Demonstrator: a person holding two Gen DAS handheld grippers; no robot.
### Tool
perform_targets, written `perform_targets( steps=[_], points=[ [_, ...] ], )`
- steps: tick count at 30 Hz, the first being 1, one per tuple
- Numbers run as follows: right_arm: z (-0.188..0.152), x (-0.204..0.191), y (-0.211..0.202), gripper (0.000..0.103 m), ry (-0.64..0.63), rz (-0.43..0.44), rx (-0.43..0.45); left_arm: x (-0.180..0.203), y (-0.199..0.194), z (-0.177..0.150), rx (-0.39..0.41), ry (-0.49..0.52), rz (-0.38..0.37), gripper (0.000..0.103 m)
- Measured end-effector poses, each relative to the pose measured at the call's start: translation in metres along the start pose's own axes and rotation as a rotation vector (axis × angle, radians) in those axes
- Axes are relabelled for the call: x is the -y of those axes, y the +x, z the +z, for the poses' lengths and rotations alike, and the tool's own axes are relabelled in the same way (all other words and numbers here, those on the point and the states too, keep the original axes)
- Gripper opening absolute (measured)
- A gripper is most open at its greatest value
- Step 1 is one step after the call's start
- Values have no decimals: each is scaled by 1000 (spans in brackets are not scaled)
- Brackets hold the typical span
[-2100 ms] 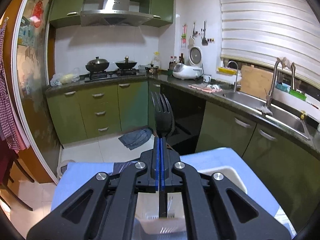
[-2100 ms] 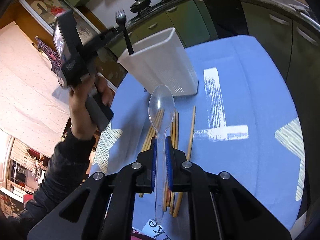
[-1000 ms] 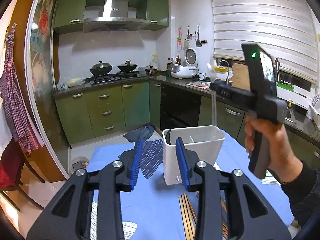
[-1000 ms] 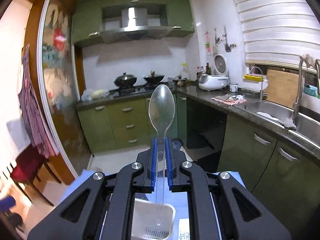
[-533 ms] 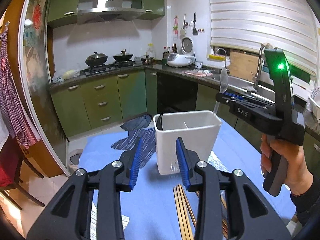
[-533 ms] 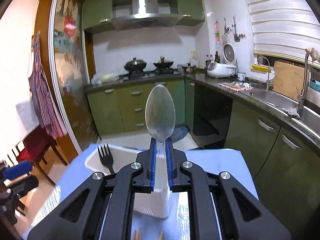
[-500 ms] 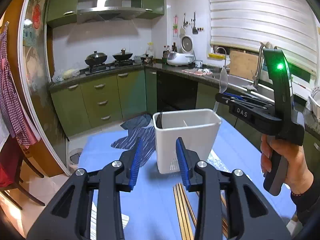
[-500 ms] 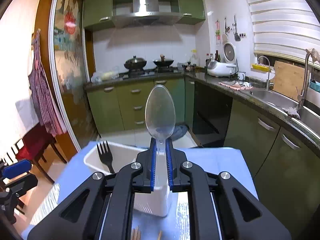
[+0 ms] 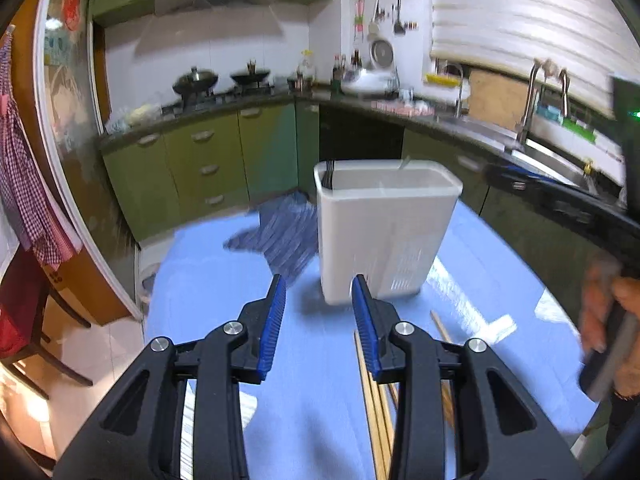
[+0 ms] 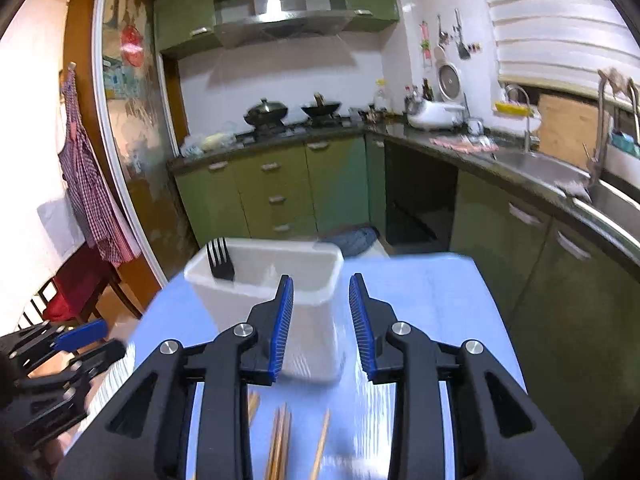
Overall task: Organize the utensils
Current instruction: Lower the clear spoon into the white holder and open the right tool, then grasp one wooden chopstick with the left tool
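A white utensil holder [image 9: 384,236] stands on the blue-covered table [image 9: 224,276]. A black fork [image 10: 220,259] stands in its left end, tines up; the fork also shows in the left wrist view [image 9: 329,172]. A thin clear tip, likely the clear spoon [image 9: 404,164], pokes above the rim. Wooden chopsticks [image 9: 372,396] lie on the cloth in front of the holder, also in the right wrist view [image 10: 280,444]. My left gripper [image 9: 319,312] is open and empty before the holder. My right gripper [image 10: 320,312] is open and empty, just above the holder's near side [image 10: 312,340].
Green kitchen cabinets [image 10: 276,188] and a dark counter with a sink [image 10: 560,168] run behind and to the right of the table. A red chair [image 10: 80,284] stands to the left. The other hand-held gripper shows at the left edge of the right wrist view [image 10: 60,360].
My right gripper has opened and let go of the clear spoon, which is now down in the holder. The left gripper stays open and has moved closer to the holder.
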State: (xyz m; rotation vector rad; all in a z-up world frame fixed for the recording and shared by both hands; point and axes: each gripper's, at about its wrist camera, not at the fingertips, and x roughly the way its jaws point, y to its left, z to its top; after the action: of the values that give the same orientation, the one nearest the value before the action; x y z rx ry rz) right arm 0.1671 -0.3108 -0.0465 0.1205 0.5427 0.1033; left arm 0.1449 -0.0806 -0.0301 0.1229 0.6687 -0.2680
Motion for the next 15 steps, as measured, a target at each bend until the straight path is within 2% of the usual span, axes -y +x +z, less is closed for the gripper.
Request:
perform_targets(
  steps=[2,5,7,9,11,12,15],
  points=[
    [-20,4,-2,34,6,-8,-72,1,15,-6,-82,-3,-2,33],
    [-46,13,3,34,12,-17,-191,6,44,-16,-252,-1,-24,33],
    [-58,21,8,34,20,-8,-272,14,64,-24,-364,4,-55,21],
    [-67,28,14,34,29,4,-339,19,79,-32,-454,-6,-86,19],
    [-74,32,17,33,29,5,-374,24,89,-37,-504,-5,-81,18],
    [-79,35,18,33,29,6,-390,26,93,-39,-525,-3,-75,14],
    [-86,42,18,33,39,20,-418,31,100,-46,-589,-3,-94,9]
  ],
)
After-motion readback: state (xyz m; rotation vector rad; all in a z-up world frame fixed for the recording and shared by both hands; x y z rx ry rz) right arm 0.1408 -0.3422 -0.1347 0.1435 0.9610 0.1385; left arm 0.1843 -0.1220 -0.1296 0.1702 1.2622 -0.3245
